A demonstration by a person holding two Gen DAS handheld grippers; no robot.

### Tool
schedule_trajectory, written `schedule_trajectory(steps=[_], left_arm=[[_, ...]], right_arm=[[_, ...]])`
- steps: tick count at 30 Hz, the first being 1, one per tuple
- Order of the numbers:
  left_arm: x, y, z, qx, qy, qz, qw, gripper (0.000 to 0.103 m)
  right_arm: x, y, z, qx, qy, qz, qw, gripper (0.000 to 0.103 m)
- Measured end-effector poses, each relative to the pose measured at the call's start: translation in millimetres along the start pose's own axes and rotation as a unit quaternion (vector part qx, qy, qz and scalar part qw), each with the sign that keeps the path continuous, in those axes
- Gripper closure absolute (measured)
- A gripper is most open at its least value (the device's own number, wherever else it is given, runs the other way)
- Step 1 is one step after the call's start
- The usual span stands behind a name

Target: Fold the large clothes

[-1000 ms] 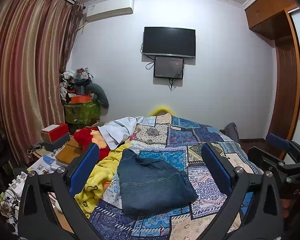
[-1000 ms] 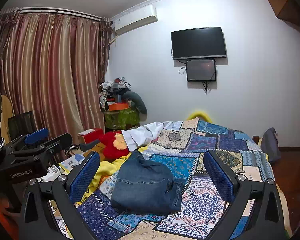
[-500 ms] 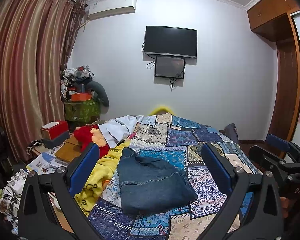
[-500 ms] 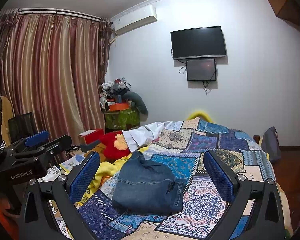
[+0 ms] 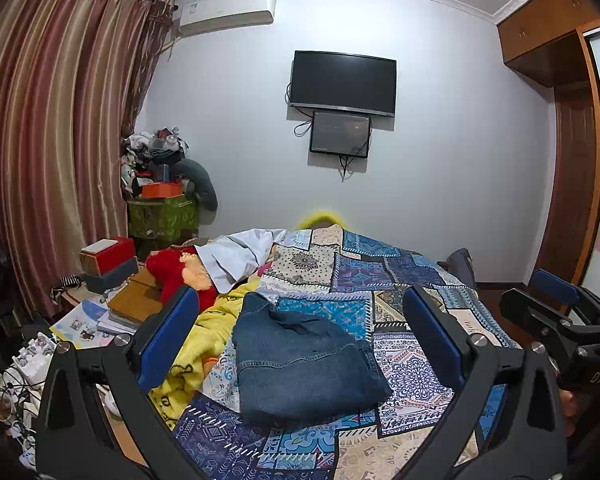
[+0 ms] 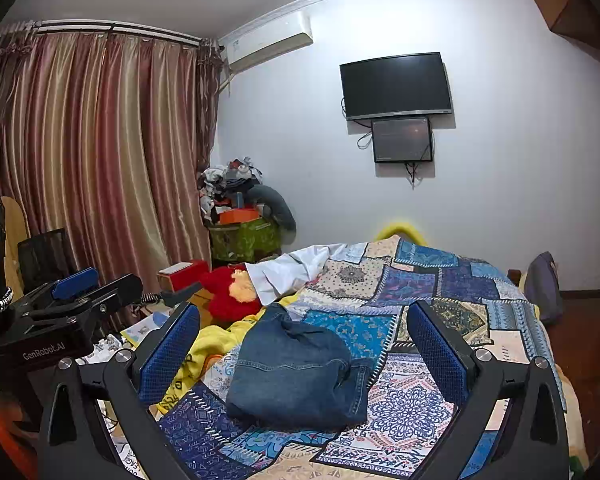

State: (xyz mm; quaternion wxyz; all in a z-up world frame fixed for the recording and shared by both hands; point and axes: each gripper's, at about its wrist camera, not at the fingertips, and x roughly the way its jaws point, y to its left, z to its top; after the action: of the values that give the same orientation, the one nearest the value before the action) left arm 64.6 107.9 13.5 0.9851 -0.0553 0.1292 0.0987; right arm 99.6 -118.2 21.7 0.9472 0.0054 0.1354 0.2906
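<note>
A folded pair of blue jeans [image 5: 300, 364] lies on the patchwork bedspread [image 5: 396, 280]; it also shows in the right wrist view [image 6: 296, 372]. My left gripper [image 5: 300, 336] is open and empty, held back from the jeans above the bed's near edge. My right gripper [image 6: 304, 344] is open and empty too, likewise short of the jeans. The right gripper shows at the right edge of the left wrist view [image 5: 556, 312], and the left gripper at the left edge of the right wrist view [image 6: 72, 292].
A yellow blanket [image 5: 204, 340], a red plush toy [image 5: 172, 268] and a white garment [image 5: 236, 252] lie along the bed's left side. Boxes and papers [image 5: 104, 264] crowd a low table on the left. Curtains [image 5: 60, 140] hang behind. A wardrobe [image 5: 572, 160] stands right.
Both cameras have drifted slightly; the view has shifted a little. The jeans and both open grippers stay as they were.
</note>
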Motion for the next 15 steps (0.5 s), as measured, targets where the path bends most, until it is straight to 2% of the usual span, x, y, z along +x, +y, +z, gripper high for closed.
schedule_trajectory(steps=[15], left_arm=[[-2.7, -18.2, -5.6, 0.013, 0.000, -0.008, 0.9999, 0.000]], right_arm=[[1.0, 4.0, -0.3, 0.005, -0.001, -0.005, 1.000, 0.000]])
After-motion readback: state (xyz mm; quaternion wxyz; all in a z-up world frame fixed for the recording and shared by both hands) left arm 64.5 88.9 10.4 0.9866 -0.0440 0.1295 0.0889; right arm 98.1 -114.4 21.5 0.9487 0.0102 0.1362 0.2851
